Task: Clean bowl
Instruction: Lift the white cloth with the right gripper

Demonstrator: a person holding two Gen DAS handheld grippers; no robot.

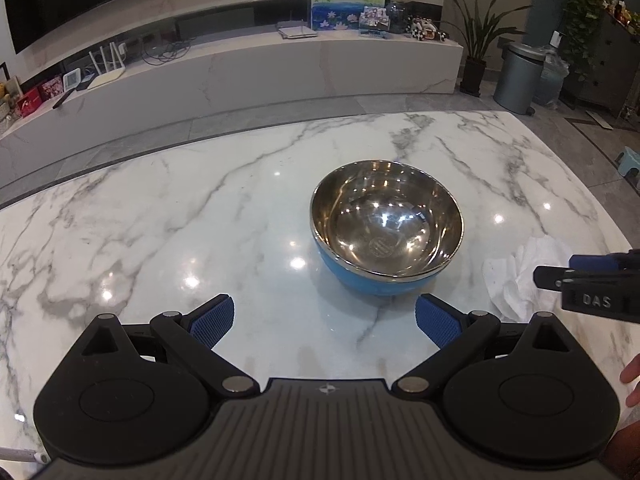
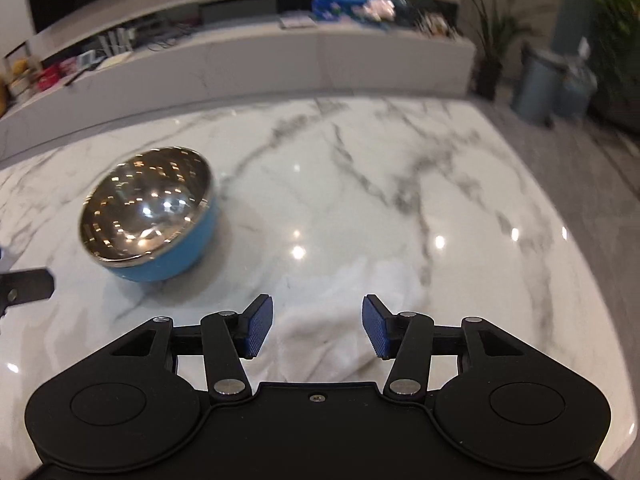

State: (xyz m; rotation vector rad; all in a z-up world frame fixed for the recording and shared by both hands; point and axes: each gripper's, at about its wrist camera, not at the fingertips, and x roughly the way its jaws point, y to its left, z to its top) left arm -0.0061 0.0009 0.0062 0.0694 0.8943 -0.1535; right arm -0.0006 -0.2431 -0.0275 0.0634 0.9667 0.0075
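Left hand-held gripper (image 1: 324, 316) wide open, empty, low over marble desk (image 1: 160, 240); right hand-held gripper (image 2: 317, 326) open above crumpled white cloth (image 2: 340, 300); steel bowl (image 1: 387, 229), blue outside, upright mid-desk just beyond left fingers, cloth beside it

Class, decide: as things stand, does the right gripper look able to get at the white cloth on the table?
Probably yes. The right gripper is open, and the white cloth lies on the marble table just ahead between its fingers, with nothing in between; the bowl sits off to the side.

White marble table (image 1: 200, 216), long marble console (image 1: 248, 72), grey tiled floor (image 1: 440, 100), potted plants (image 1: 480, 36)
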